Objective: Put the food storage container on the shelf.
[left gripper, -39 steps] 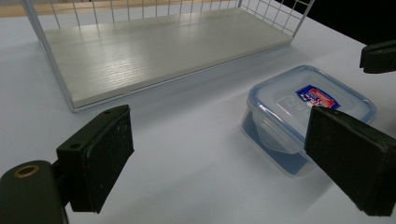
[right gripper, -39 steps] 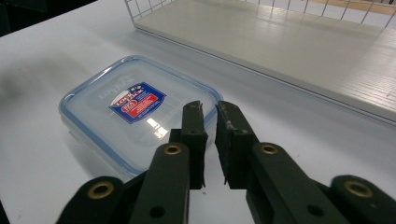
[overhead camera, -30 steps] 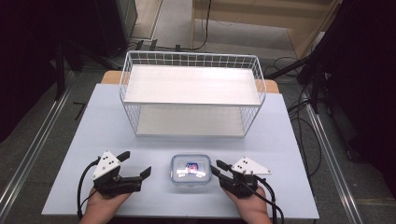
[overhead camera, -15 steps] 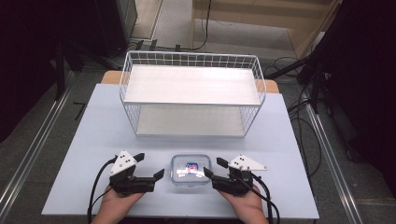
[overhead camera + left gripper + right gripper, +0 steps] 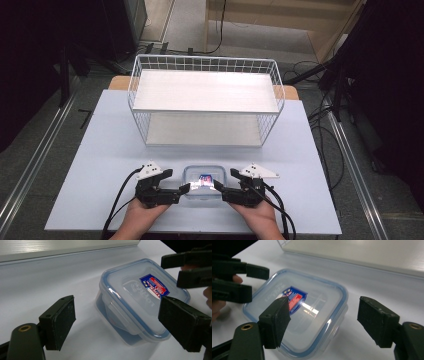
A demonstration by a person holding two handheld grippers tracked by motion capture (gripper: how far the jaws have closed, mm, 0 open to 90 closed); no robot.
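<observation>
A clear plastic box with a blue-rimmed lid and a blue and red label lies near the table's front edge, between my two grippers. My left gripper is at its left side. In the left gripper view its jaws have just been closing and stand open around the box and its side clip, the left pad well clear. My right gripper is at the right side. Its jaws have just been opening and stand open around a corner of the box.
A white wire basket with two white shelf boards stands behind the box at the middle of the pale blue table. Cables trail from both grippers over the front edge. Dark equipment and floor cables surround the table.
My left gripper has moved right and lower, from apart on the left up to the box's left side. The right gripper has stayed by the box's right side.
</observation>
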